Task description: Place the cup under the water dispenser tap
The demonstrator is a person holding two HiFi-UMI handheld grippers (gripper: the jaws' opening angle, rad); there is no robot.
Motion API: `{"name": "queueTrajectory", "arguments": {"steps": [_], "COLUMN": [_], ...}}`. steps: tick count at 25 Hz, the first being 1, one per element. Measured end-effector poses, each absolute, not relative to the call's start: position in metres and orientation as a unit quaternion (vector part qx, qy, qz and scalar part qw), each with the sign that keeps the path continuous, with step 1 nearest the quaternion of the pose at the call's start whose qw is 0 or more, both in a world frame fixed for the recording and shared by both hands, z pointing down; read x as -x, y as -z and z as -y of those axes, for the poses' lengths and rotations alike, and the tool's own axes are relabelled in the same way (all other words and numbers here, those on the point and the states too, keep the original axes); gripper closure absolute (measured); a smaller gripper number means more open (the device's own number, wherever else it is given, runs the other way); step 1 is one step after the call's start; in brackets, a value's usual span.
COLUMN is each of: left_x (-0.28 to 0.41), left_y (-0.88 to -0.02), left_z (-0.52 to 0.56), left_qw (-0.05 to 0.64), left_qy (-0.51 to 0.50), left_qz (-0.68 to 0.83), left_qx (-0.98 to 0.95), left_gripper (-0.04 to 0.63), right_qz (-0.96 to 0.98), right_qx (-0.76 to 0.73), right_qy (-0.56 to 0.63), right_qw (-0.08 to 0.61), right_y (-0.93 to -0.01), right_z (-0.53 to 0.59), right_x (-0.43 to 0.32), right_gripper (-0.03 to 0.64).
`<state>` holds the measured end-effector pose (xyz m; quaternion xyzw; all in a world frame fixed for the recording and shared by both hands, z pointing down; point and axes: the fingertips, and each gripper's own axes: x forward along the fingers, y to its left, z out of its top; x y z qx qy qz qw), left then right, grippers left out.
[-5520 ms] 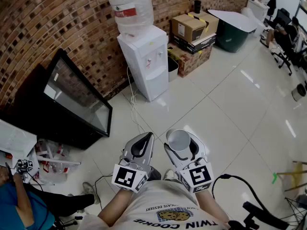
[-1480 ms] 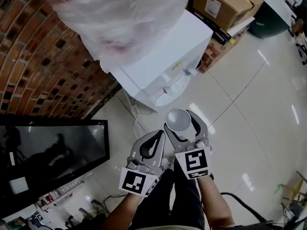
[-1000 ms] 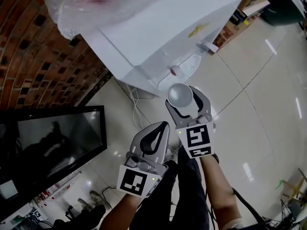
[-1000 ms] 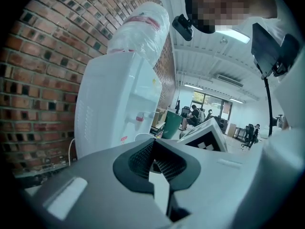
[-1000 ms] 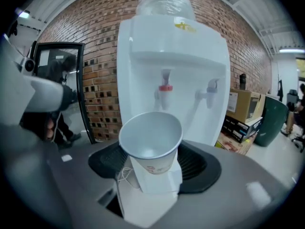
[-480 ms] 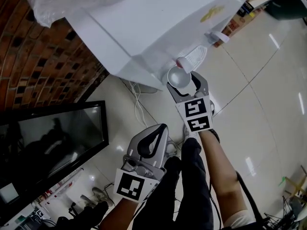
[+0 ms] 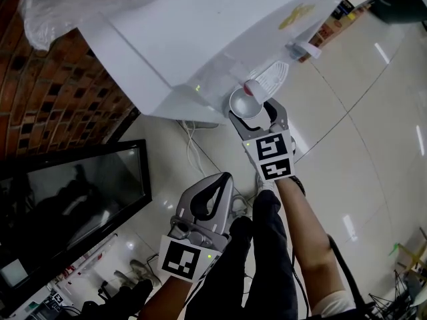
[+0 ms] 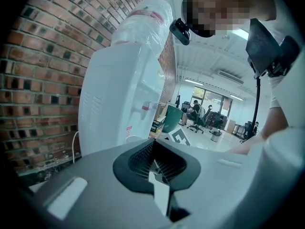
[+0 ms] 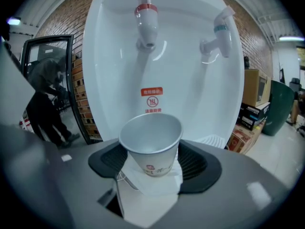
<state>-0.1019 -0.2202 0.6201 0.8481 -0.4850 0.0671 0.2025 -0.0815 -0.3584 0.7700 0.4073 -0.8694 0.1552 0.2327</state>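
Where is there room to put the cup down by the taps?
The drip tray, below the red tap and the blue tap, looks bare. Crowded: right by the red tap, where the right gripper holds the cup.

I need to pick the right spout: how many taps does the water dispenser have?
2. The red-banded tap is at left, above the cup; the blue-banded tap is to its right. None looks hidden.

We cannot see the base of the cup (image 9: 151, 144) between the jaws of the right gripper (image 9: 152, 162), and its red print is too small to read. The red tap (image 9: 145, 20) is cut off at the top edge. In the head view the water bottle (image 7: 73, 2) runs off the frame, and the front of the dispenser (image 7: 200, 25) hides under its own top.
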Motion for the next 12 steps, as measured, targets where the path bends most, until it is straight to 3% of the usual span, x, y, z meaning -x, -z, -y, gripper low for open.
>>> {"name": "queueTrajectory", "arguments": {"steps": [12], "left_x": [0.098], "left_y": [-0.617], "left_z": [0.224], "left_qw": [0.203], "left_qy": [-0.060], "left_qz": [0.485], "left_qx": [-0.849], "left_gripper": [0.603], "right_qz": [0.866], "right_qx": [-0.417], "right_qy": [-0.154], "right_qw": [0.228], "right_y": [-0.762], "right_z": [0.355], "right_x": [0.073], "right_gripper": [0.238]}}
